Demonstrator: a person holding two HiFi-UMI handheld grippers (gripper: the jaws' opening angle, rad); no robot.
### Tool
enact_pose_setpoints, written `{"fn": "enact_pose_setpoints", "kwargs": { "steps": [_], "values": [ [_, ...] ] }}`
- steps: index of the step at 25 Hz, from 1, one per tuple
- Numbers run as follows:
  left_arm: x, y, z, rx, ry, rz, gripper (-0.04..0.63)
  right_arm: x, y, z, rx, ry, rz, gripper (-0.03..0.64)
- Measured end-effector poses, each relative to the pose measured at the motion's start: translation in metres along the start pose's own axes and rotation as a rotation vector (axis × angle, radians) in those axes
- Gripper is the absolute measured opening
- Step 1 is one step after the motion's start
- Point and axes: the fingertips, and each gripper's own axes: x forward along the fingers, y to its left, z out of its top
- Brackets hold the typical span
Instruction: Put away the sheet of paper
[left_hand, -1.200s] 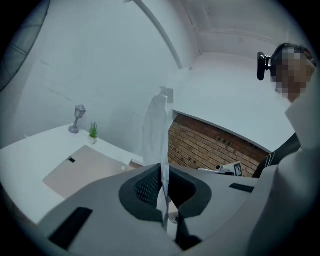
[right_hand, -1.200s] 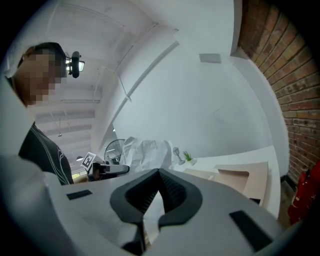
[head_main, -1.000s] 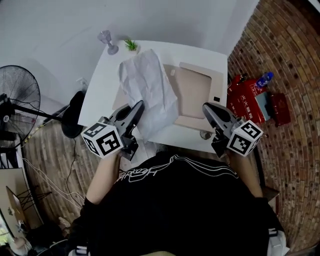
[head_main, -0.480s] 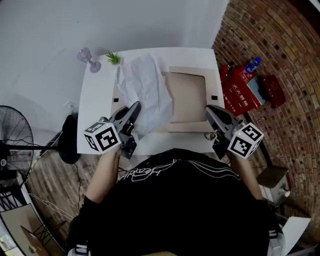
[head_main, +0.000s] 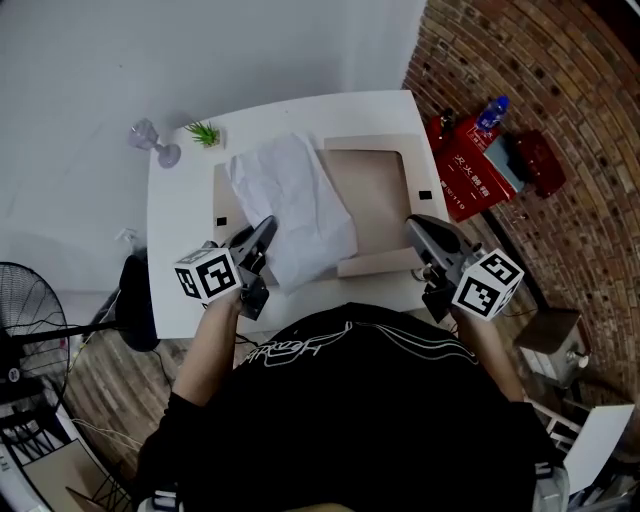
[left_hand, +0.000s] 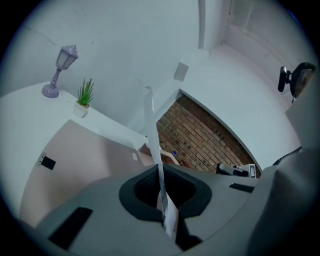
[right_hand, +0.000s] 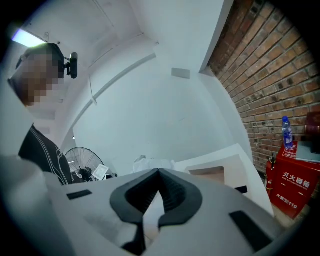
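Observation:
A crumpled white sheet of paper (head_main: 295, 205) drapes over the left part of a beige folder (head_main: 368, 185) on the white table (head_main: 180, 260). My left gripper (head_main: 268, 222) is shut on the sheet's near left corner. In the left gripper view the paper (left_hand: 152, 130) rises edge-on from between the closed jaws (left_hand: 161, 187), above the folder (left_hand: 75, 160). My right gripper (head_main: 412, 222) is shut at the folder's near right edge, where a beige flap (head_main: 375, 264) lifts. A pale strip sits between its jaws (right_hand: 158, 171) in the right gripper view.
A small potted plant (head_main: 204, 132) and a purple lamp-shaped ornament (head_main: 150, 140) stand at the table's far left corner. A red box (head_main: 470, 165) with a blue bottle (head_main: 492, 108) sits on the brick floor to the right. A black fan (head_main: 30, 300) stands left.
The head view has swung, so the table sits further left and square in it. Both grippers keep their holds in about the same places. The paper hangs much as before.

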Motion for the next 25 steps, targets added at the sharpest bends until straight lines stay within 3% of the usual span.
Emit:
{"fn": "enact_pose_setpoints", "kwargs": {
  "steps": [11,25],
  "values": [
    [0.034,0.054,-0.031,-0.078,0.169,0.084,0.032,-0.001,-0.014,-0.001,0.022,-0.014,-0.060,0.002],
    [0.083,0.047,-0.052,-0.091,0.300,0.094,0.032,-0.023,-0.027,-0.007,0.058,-0.016,-0.088,0.002]
  ]
}}
